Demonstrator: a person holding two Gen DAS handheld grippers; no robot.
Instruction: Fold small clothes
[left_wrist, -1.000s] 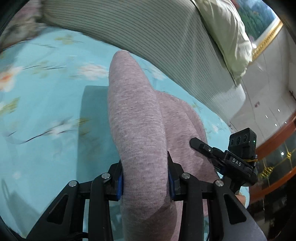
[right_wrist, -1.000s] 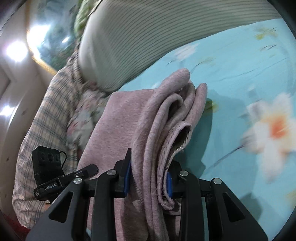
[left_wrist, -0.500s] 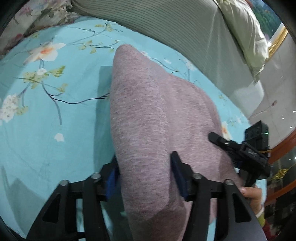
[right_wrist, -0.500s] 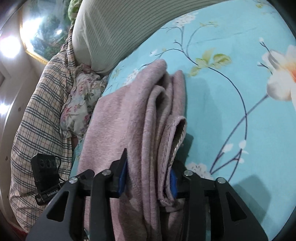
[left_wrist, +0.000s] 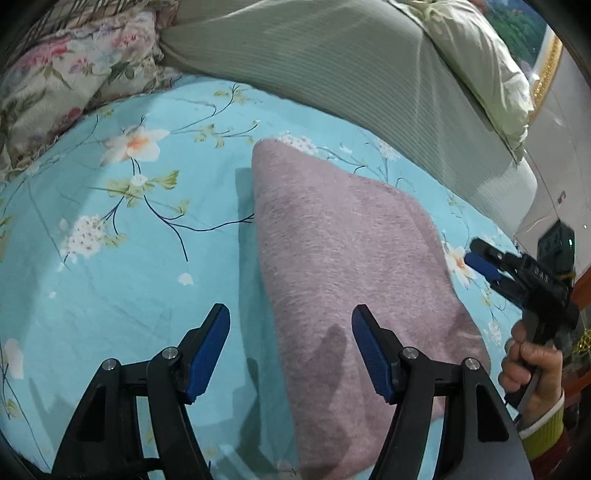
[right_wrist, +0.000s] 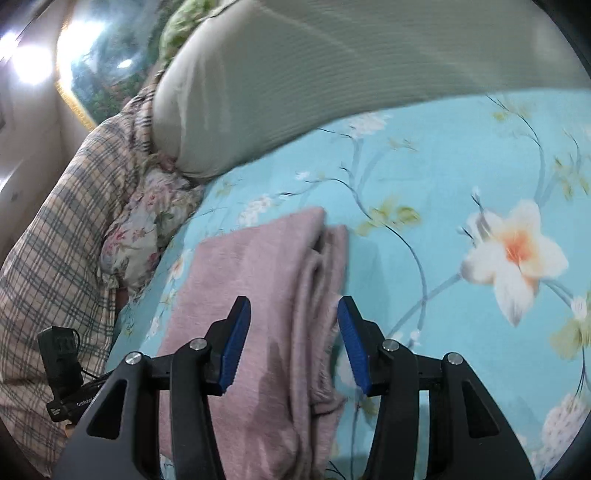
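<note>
A folded mauve knit garment (left_wrist: 351, 258) lies flat on the turquoise floral bed sheet (left_wrist: 110, 277). My left gripper (left_wrist: 291, 308) hovers over its near left edge; its jaws are opening and its blue pads (left_wrist: 207, 347) stand clear of the cloth. In the right wrist view the garment (right_wrist: 266, 280) shows its stacked fold edges on the right side. My right gripper (right_wrist: 292, 299) is open above that layered edge, touching nothing. The right gripper (left_wrist: 474, 253) also shows at the right of the left wrist view, held by a hand (left_wrist: 528, 362).
A long grey-green striped bolster (left_wrist: 332, 55) runs along the back of the bed. A floral cushion (left_wrist: 55, 74) and a plaid blanket (right_wrist: 55, 240) lie at the left. A pale pillow (left_wrist: 480, 66) sits on the bolster. Bare sheet (right_wrist: 461, 184) spreads around the garment.
Both grippers were shut on the garment's folded edges; they have let go and pulled back. The garment has dropped flat onto the sheet.
</note>
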